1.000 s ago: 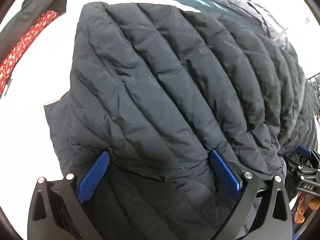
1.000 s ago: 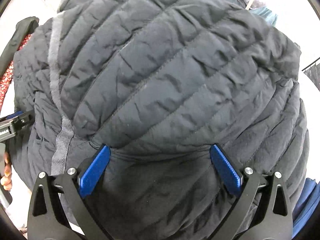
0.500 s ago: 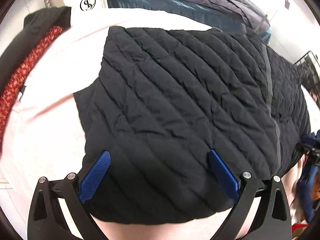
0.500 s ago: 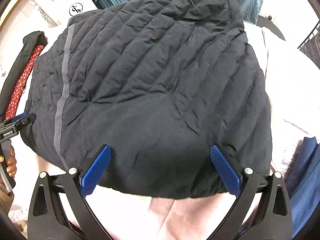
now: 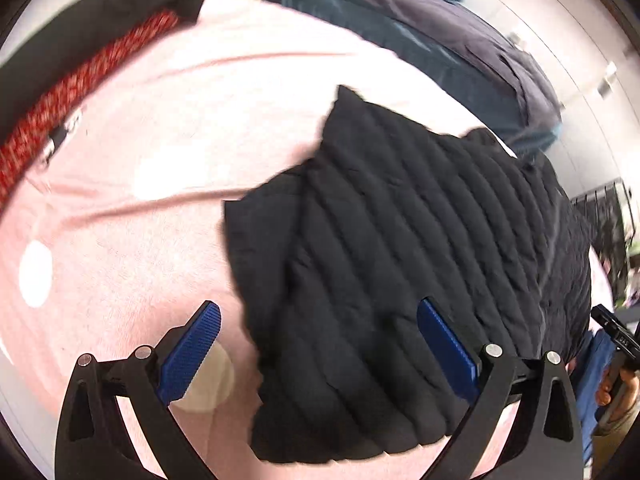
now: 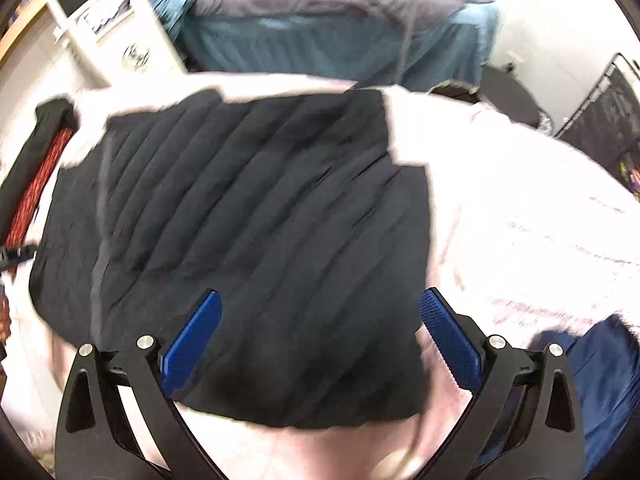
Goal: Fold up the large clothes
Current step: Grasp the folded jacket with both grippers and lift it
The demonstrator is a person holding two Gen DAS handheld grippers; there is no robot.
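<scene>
1. Hovering above the pink bed cover (image 5: 132, 248), the left gripper (image 5: 320, 344) has its blue pads spread wide with nothing between them; only cloth lies far below the gap
2. Right gripper (image 6: 320, 334) likewise spread wide, empty, its blue fingers (image 6: 192, 340) clear of any fabric
3. Black quilted jacket (image 5: 400, 264) lies flat on the cover, folded to a rough block; from the left wrist it fills 3 to 6 o'clock, one corner pointing up toward 12
4. From the right wrist the same jacket (image 6: 248, 232) sits centre to 9 o'clock, a grey strip running down its 9 o'clock side; both views motion-blurred, so seams are soft
5. At 4 o'clock in the left view, a hand (image 5: 616, 388) grips the black handle of the other tool, just beside blue cloth
6. Black garment with red patterned lining (image 5: 80, 80) lies along 10 o'clock, apart from the jacket
7. Beyond, at 12 to 2 o'clock, a second bed with teal and dark grey bedding (image 6: 340, 32)
8. White unit (image 6: 100, 20) at 11 o'clock in the right view; details too blurred to tell
</scene>
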